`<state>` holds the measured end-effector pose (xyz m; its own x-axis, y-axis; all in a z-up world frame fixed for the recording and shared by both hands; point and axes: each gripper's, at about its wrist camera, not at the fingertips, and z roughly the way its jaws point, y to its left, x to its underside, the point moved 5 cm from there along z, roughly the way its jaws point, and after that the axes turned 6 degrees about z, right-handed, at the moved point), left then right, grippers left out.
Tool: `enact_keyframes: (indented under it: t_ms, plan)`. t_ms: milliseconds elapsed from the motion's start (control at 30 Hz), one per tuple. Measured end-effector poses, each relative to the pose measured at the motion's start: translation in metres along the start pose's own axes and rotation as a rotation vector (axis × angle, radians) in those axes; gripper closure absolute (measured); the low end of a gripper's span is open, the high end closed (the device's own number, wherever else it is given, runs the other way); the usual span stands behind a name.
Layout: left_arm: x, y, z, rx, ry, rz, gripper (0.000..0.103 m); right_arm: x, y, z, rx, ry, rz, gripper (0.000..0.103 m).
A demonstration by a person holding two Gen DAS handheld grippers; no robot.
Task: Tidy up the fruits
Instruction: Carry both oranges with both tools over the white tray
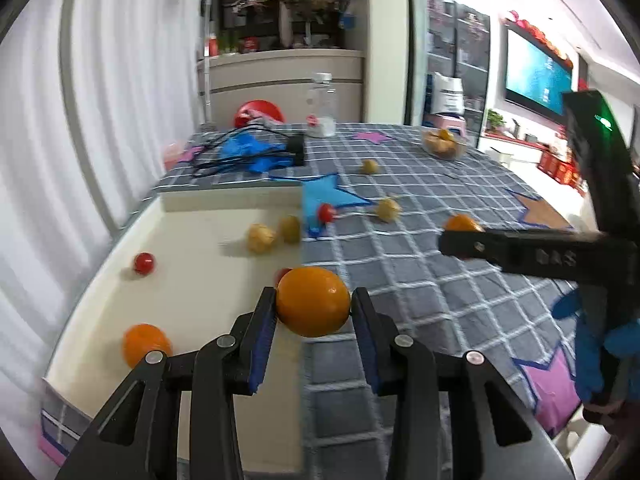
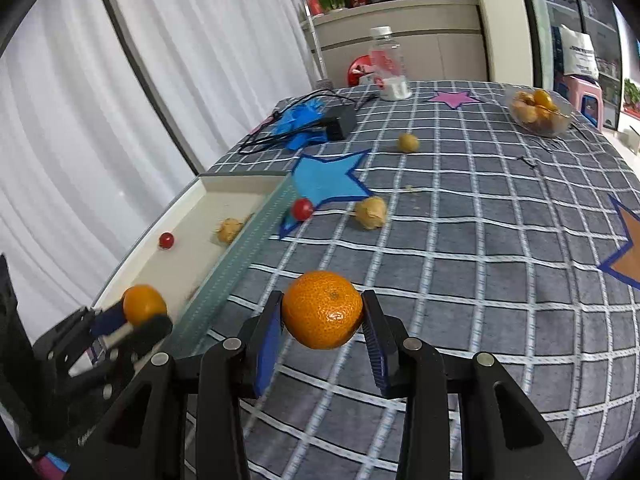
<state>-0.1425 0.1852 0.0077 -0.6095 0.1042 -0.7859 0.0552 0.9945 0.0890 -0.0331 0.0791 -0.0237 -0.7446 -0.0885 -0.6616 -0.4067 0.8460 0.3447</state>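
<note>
left jaws: left gripper [image 1: 313, 307] clamped on a smooth round orange [image 1: 313, 307], right over the rim of the shallow white tray [image 1: 188, 248]
right jaws: right gripper [image 2: 322, 312] gripping a dimpled orange tangerine [image 2: 322, 310], just outside the tray
in tray: another orange, cherry tomatoes, yellowish husk fruits
left: red tomato [image 2: 302, 209], two husk fruits loose on the checked surface [image 2: 480, 240] past the tray

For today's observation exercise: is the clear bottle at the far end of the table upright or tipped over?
Upright. The clear bottle stands on the checked tablecloth with its white cap on top, in both views.
</note>
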Motion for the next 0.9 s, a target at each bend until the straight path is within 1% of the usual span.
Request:
enact_keyframes:
  t_ms: [133, 333, 667, 900]
  plan:
    - [0.000, 0.028, 0.008, -0.071, 0.017, -0.037, 0.062, 0.000, 0.020, 0.013, -0.013, 0.022, -0.034, 0.063]
    - [0.009, 0.058, 0.021, -0.117, 0.046, -0.087, 0.062, -0.001, 0.053, 0.035, -0.039, 0.058, -0.089, 0.063]
    - [0.016, 0.083, 0.029, -0.133, 0.059, -0.128, 0.062, -0.008, 0.093, 0.060, -0.060, 0.089, -0.161, 0.063]
    - [0.019, 0.093, 0.034, -0.132, 0.066, -0.150, 0.062, -0.005, 0.117, 0.078, -0.069, 0.122, -0.205, 0.063]
